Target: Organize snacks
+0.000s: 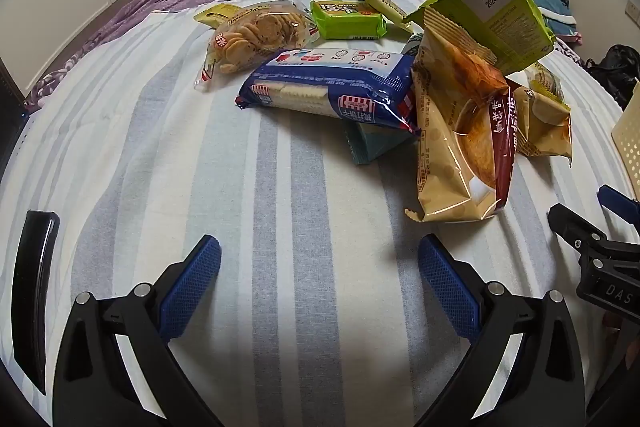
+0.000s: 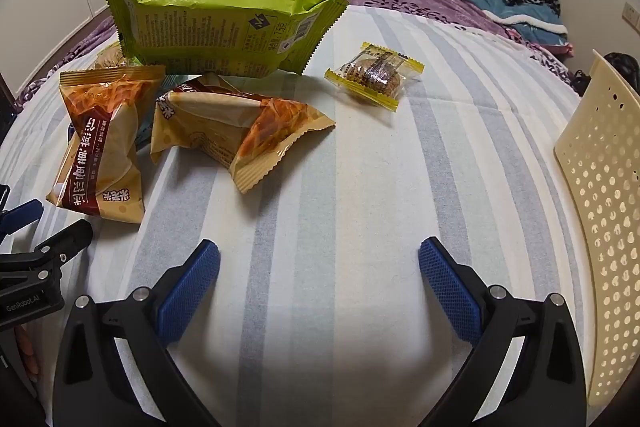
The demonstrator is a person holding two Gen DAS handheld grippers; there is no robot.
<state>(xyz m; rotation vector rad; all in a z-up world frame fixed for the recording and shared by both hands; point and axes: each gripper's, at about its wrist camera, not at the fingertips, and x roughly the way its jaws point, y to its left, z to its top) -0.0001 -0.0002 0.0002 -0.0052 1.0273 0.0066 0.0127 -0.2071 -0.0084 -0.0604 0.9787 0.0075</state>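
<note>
Both of my grippers hang over the striped bed sheet (image 2: pixel 320 187) with nothing in them: the left gripper (image 1: pixel 319 283) has its blue fingers (image 1: pixel 192 279) spread as wide as they go over bare cloth, and the right gripper (image 2: pixel 319 285) is spread just as wide, also over bare cloth. The snacks lie ahead of both and well apart from my fingertips. From the left view the nearest is a tan pastry packet (image 1: pixel 464 143), up and to the right of my fingers, its long axis running roughly away from me, with the blue cracker pack (image 1: pixel 332 87) lying crosswise farther back. From the right view a second tan packet (image 2: pixel 240 135) lies ahead and to the left, its long axis slanting across my line of reach, and a small yellow-edged cookie packet (image 2: pixel 374 75) sits alone straight ahead, farther off. The cream perforated basket (image 2: pixel 600 211) stands at my right edge, just beside the right fingers, so I judge the right hand better placed to carry things there; the lone cookie packet looks like its cleanest first pick, since nothing touches it.
</note>
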